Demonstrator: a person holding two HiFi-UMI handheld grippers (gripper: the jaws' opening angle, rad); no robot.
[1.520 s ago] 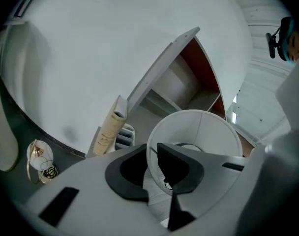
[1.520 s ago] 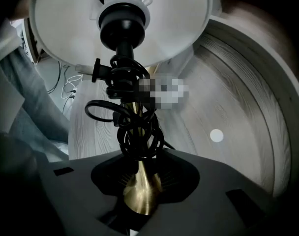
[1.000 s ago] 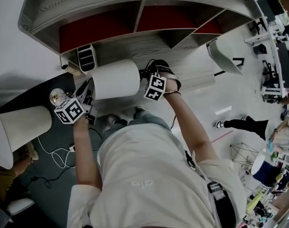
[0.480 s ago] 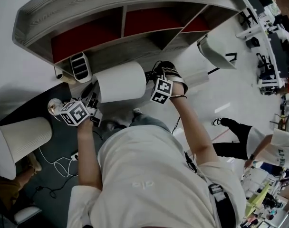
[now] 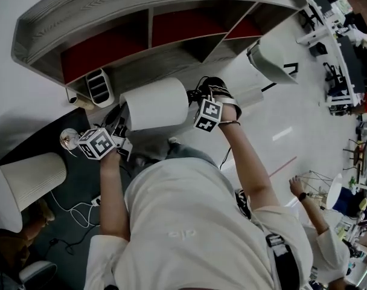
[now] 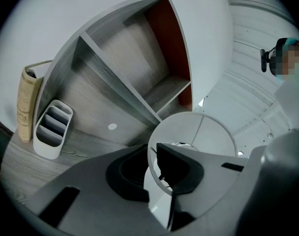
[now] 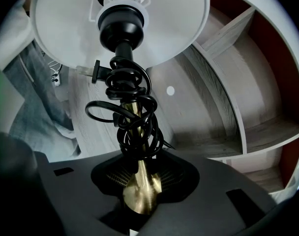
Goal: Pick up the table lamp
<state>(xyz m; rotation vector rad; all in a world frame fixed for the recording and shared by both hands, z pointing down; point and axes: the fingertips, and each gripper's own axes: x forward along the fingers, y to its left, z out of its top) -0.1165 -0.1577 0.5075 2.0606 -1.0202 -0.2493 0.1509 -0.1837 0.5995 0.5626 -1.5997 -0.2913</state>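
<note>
The table lamp lies on its side in the air, held at both ends. Its white drum shade shows in the head view in front of the shelf. My left gripper is shut on the shade's rim, which passes between the jaws of the left gripper. My right gripper is shut on the brass stem, close to the gripper's body. A black power cord is wound round the stem below the black bulb socket.
A grey wooden shelf unit with red back panels stands just beyond the lamp. On its ledge are a white organizer and a tan book. Another shade lies left, another lamp right. Cables lie on the dark floor.
Both grippers and the lamp have drifted slightly right in the head view, holds unchanged. A person at the right edge has moved on.
</note>
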